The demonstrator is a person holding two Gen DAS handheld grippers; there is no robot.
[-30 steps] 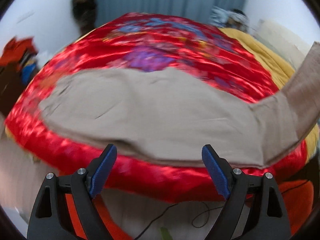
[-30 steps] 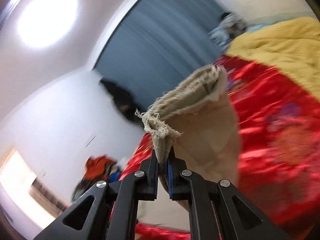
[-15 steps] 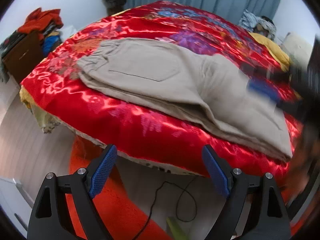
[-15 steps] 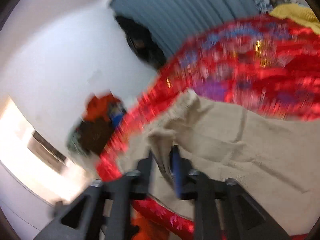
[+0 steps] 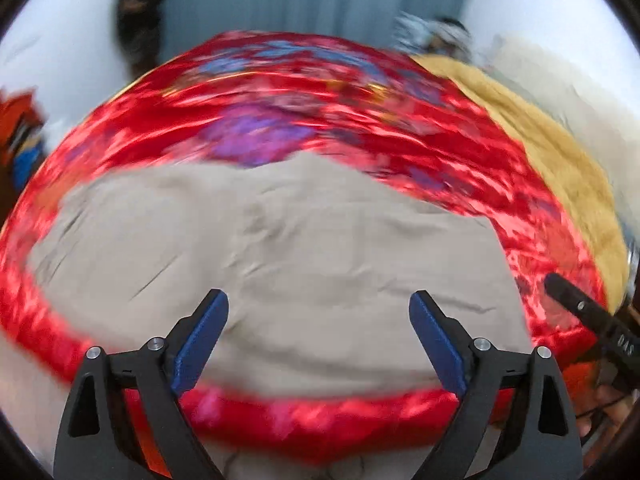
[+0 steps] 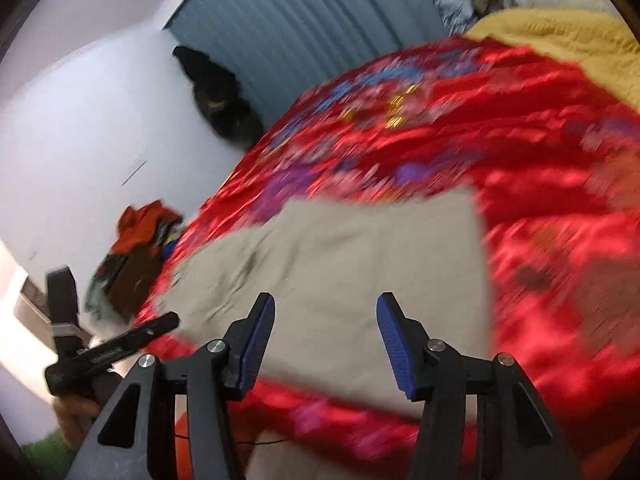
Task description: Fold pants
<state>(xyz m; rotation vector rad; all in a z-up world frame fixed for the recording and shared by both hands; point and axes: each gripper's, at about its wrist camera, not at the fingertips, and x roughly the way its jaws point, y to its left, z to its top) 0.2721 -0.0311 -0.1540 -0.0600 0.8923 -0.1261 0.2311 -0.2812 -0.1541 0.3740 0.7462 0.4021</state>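
Note:
Beige pants [image 5: 280,260] lie folded flat near the front edge of a red satin bedspread [image 5: 360,120]. In the left wrist view my left gripper [image 5: 318,296] hovers over their near edge, jaws opening wide, with nothing between the pads. In the right wrist view the pants [image 6: 340,264] show a straight right-hand edge. My right gripper [image 6: 326,300] stands open above their near part and holds nothing. The left gripper's black fingers [image 6: 108,344] appear at the lower left there, held by a hand. Part of the right gripper [image 5: 580,308] shows at the left view's right edge.
A yellow blanket [image 6: 560,40] covers the bed's far right side. Blue curtains [image 6: 320,20] hang behind, with a dark item [image 6: 216,92] on the wall beside them. A pile of clothes [image 6: 140,232] sits left of the bed. An orange rug and a thin cable lie on the floor below.
The right gripper, shut on the raised pant hem a second ago, has opened, let it go and come down. The leg now lies flat over the pants. The left gripper swung sideways and back.

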